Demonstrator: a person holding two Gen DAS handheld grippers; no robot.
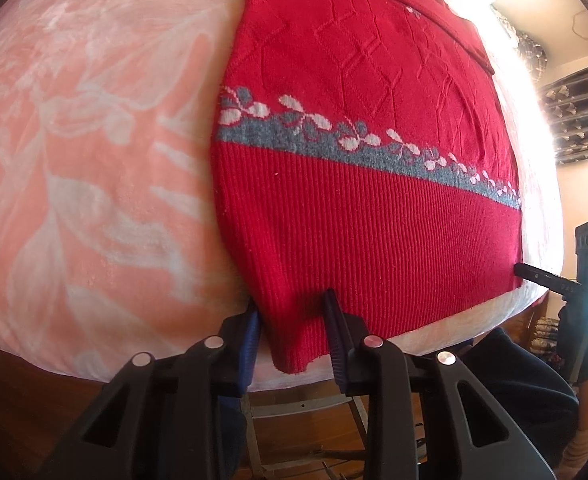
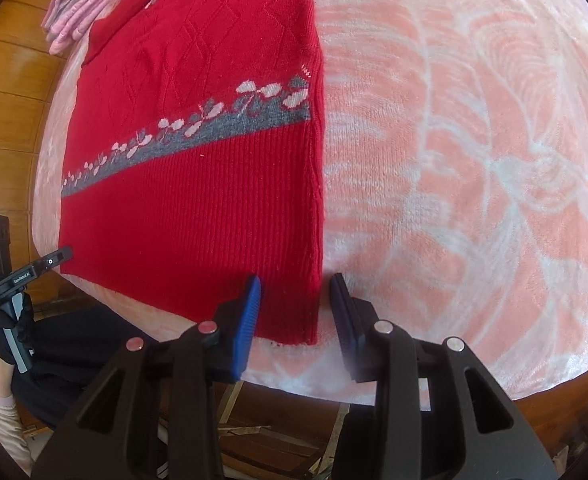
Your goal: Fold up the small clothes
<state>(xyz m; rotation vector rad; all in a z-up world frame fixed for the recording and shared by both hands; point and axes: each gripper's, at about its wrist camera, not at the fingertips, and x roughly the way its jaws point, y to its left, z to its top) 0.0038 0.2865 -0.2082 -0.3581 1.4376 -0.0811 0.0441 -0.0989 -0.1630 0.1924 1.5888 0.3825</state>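
A red knit sweater (image 1: 374, 128) with a grey band of white flowers lies flat on a pink and white flowered blanket (image 1: 93, 140). My left gripper (image 1: 291, 308) is open and straddles the ribbed hem's near left corner, one finger on either side of it. In the right wrist view the same sweater (image 2: 197, 184) fills the left half. My right gripper (image 2: 296, 286) is open around the hem's near right corner. The blue pad (image 2: 249, 304) rests over the fabric, and the dark finger (image 2: 340, 300) is over the blanket (image 2: 474, 160).
A stack of folded pink clothes (image 2: 77, 8) lies beyond the sweater's far left corner. The blanket's front edge drops off just behind both grippers, with wooden floor (image 2: 9, 92) below. A person's gloved hand (image 2: 9, 332) holds the left gripper's handle.
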